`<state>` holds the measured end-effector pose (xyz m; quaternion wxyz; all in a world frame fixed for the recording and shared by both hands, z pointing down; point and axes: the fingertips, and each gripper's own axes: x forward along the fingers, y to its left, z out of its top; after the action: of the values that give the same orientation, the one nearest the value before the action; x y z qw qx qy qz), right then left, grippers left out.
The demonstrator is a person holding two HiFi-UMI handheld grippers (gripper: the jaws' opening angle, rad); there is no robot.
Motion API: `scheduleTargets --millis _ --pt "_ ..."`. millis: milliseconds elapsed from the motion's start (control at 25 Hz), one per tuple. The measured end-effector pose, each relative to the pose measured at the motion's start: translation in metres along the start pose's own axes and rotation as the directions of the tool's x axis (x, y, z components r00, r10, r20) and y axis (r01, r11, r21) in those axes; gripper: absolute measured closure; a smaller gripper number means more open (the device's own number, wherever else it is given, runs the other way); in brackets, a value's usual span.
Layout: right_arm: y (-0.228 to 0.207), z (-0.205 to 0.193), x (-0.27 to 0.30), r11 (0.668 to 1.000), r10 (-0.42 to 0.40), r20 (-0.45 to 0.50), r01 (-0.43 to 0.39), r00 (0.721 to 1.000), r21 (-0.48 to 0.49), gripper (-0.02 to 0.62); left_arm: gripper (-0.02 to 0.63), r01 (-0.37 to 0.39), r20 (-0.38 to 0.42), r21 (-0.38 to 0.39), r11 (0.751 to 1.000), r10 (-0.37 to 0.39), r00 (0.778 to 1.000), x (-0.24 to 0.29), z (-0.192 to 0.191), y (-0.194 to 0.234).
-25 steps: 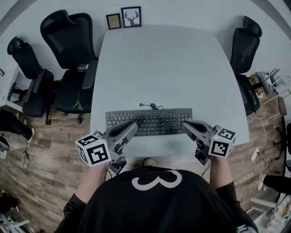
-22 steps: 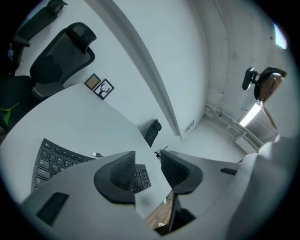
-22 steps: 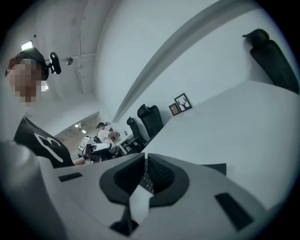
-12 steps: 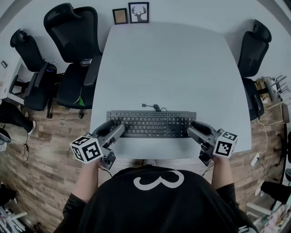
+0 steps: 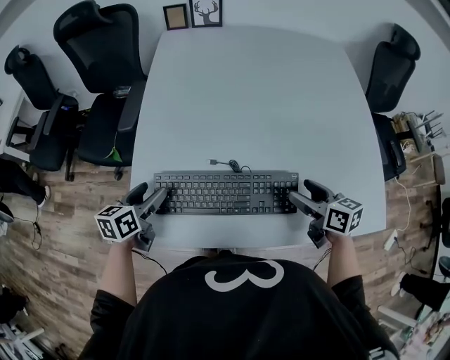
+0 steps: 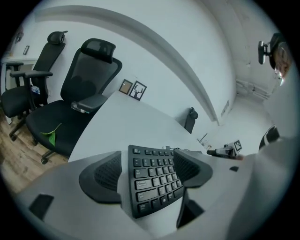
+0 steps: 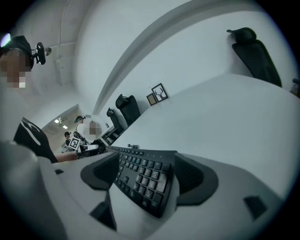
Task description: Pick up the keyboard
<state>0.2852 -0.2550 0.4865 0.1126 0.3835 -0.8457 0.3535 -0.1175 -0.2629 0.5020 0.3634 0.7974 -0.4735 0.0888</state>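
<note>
A black keyboard lies flat near the front edge of the white table, its cable curling off the back. My left gripper is at the keyboard's left end and my right gripper at its right end. Both sets of jaws are opening and stand wide. In the left gripper view the keyboard's left end sits between the pads of the left gripper with gaps at the sides. In the right gripper view the right end lies likewise inside the right gripper.
Black office chairs stand at the table's left and right. Two small picture frames lean at the far edge. The table's front edge runs just behind the grippers, close to the person's body. Wood floor surrounds the table.
Both grippers sank and moved outward from over the keys to the keyboard's two ends. Their jaws went from shut to wide open around those ends.
</note>
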Motion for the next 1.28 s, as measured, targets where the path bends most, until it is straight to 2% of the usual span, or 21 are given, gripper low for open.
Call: scheduleTargets --millis 160,360,640,960,1120,1280 --pt "-0.015 -0.018 0.011 0.999 -0.012 -0.068 0.015 0.998 0.039 0.230 0.267 -0.011 -0.058 -0.035 0.999 0.009 0.998 0.009 -0.014 0.019" --pt "-0.025 -0.029 0.015 0.996 -0.028 -0.124 0.038 0.992 0.081 0.230 0.268 0.005 -0.137 -0.040 0.999 -0.011 0.991 0.017 -0.023 0.028" --pt "-0.029 -0.042 0.022 0.989 0.006 -0.188 0.022 0.982 0.148 0.230 0.268 0.033 -0.227 -0.035 0.999 -0.040 0.973 0.022 -0.030 0.027" --pt "-0.029 -0.042 0.023 0.988 0.015 -0.216 0.019 0.976 0.153 0.230 0.270 0.035 -0.259 -0.031 0.999 -0.042 0.965 0.024 -0.031 0.027" --pt "-0.020 -0.044 0.028 0.986 0.054 -0.218 -0.017 0.974 0.168 0.232 0.275 0.026 -0.259 -0.006 1.000 -0.027 0.966 0.024 -0.032 0.026" --pt "-0.014 -0.044 0.033 0.985 0.079 -0.230 -0.041 0.970 0.167 0.232 0.290 0.051 -0.264 -0.026 0.998 -0.056 0.963 0.027 -0.034 0.020"
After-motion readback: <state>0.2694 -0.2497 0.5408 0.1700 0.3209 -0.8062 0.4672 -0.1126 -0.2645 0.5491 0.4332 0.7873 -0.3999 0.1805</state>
